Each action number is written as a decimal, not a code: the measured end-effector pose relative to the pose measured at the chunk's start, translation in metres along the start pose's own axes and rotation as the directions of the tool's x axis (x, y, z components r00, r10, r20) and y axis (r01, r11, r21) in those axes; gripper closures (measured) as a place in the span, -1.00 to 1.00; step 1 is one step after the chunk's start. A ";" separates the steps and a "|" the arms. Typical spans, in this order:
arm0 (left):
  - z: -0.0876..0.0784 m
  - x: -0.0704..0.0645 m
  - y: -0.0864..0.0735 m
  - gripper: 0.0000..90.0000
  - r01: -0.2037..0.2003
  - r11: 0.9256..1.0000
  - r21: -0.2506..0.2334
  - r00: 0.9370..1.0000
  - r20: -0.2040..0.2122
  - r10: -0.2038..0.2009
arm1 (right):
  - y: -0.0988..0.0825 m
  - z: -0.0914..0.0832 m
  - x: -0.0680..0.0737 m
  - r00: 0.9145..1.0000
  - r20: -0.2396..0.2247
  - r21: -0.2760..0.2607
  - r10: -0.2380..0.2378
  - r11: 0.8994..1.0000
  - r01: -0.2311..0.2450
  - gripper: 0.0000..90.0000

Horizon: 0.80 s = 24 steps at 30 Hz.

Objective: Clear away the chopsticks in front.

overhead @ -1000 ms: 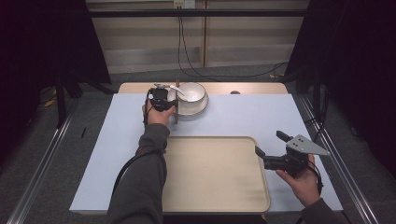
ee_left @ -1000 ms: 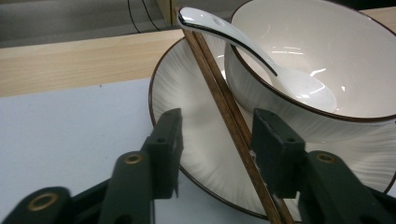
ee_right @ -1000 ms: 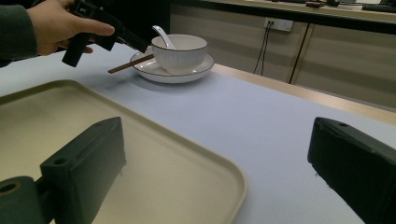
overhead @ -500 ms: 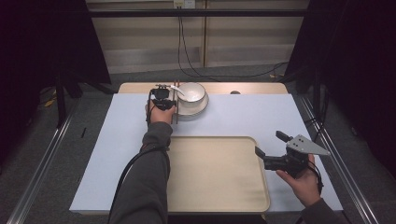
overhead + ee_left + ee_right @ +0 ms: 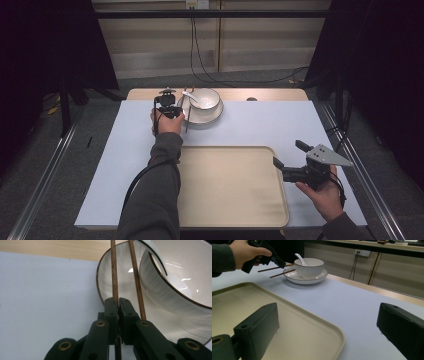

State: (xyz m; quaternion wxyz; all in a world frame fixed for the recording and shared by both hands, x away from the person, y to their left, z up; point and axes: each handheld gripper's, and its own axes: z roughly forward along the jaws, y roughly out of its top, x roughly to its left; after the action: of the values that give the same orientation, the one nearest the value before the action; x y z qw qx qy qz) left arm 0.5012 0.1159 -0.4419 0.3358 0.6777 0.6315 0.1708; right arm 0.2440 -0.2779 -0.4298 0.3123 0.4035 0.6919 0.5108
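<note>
My left gripper (image 5: 118, 305) has its fingers pinching 1 chopstick (image 5: 114, 272); the other chopstick (image 5: 136, 282) rests on the plate (image 5: 117, 270) beside the bowl (image 5: 175, 277), tips cut off. My right gripper (image 5: 290, 160) hangs with fingers spread at the tray (image 5: 225, 200) edge on the bench (image 5: 280, 125).

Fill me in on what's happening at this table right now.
A person works at a table with a tool in each hand. The left tool has its jaws shut on one chopstick of a pair lying across the plate, beside the white bowl that holds a spoon. The second chopstick lies just outside the jaws. The right tool hovers open at the right edge of the beige tray, holding nothing.
</note>
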 end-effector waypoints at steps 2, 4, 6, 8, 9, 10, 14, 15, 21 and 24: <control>-0.009 0.002 -0.003 0.91 0.014 1.000 -0.008 1.000 -0.003 -0.014 | 0.000 0.000 -0.001 1.000 0.003 -0.002 -0.002 1.000 0.002 -0.92; -0.018 0.004 -0.007 0.90 0.039 0.999 -0.021 0.999 -0.008 -0.039 | 0.000 0.000 -0.001 1.000 0.002 -0.003 -0.003 1.000 0.003 -0.91; -0.026 0.008 -0.011 0.90 0.064 0.998 -0.030 0.998 0.011 -0.063 | 0.000 0.000 0.000 1.000 -0.003 0.002 -0.004 1.000 0.004 -0.91; -0.033 0.011 -0.015 0.90 0.077 0.996 -0.034 0.997 0.015 -0.076 | 0.000 0.000 0.000 1.000 -0.003 0.003 -0.007 1.000 0.007 -0.91; -0.039 0.013 -0.020 0.90 0.090 0.995 -0.039 0.996 0.021 -0.089 | 0.000 0.000 0.001 1.000 0.000 -0.002 -0.008 1.000 0.008 -0.91; -0.043 0.015 -0.023 0.90 0.096 0.995 -0.042 0.995 0.030 -0.094 | 0.000 0.000 0.002 1.000 -0.001 -0.001 -0.008 1.000 0.008 -0.91; -0.060 0.021 -0.034 0.90 0.114 0.992 -0.051 0.993 0.040 -0.112 | 0.000 0.000 0.001 1.000 -0.014 0.007 -0.014 1.000 0.014 -0.91; -0.064 0.022 -0.037 0.91 0.123 0.991 -0.055 0.992 0.042 -0.121 | 0.000 0.001 0.001 1.000 -0.007 0.003 -0.015 1.000 0.015 -0.92; -0.088 0.027 -0.056 0.90 0.143 0.988 -0.064 0.988 0.063 -0.139 | 0.000 0.000 0.002 1.000 -0.001 -0.006 -0.015 1.000 0.015 -0.93; -0.096 0.026 -0.067 0.90 0.148 0.987 -0.062 0.987 0.075 -0.143 | 0.000 0.000 0.003 1.000 -0.008 -0.004 -0.015 1.000 0.015 -0.93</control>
State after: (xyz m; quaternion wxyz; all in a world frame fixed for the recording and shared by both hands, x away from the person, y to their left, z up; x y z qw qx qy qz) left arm 0.3924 0.1624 -0.4233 0.3920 0.6236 0.6611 0.1430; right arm 0.2428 -0.2753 -0.4296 0.3142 0.3957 0.6951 0.5114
